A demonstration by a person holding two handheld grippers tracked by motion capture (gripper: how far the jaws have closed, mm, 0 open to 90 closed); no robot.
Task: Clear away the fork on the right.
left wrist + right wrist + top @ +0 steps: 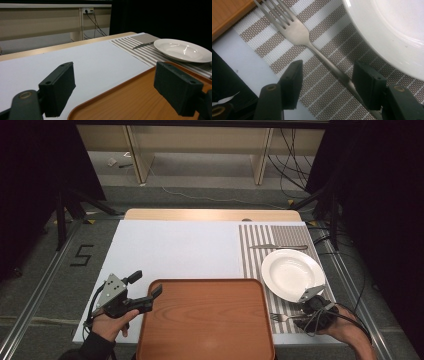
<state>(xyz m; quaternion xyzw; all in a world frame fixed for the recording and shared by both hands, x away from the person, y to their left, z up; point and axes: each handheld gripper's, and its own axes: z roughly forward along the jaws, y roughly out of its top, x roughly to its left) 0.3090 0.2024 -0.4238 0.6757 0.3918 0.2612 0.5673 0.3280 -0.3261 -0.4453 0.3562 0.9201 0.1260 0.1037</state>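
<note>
The right gripper [325, 82] hangs over the fork [297, 31], jaws parted astride its handle, on the striped placemat [329, 27] at lower right. A grasp seems imminent; closing squarely comes next. The left gripper [145, 287] waits spread beside the wooden tray [205, 320].

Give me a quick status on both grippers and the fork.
Left gripper open, astride the tray corner. Right gripper open, jaws either side of the fork handle on the mat, not closed. Plate close beside the fork.
</note>
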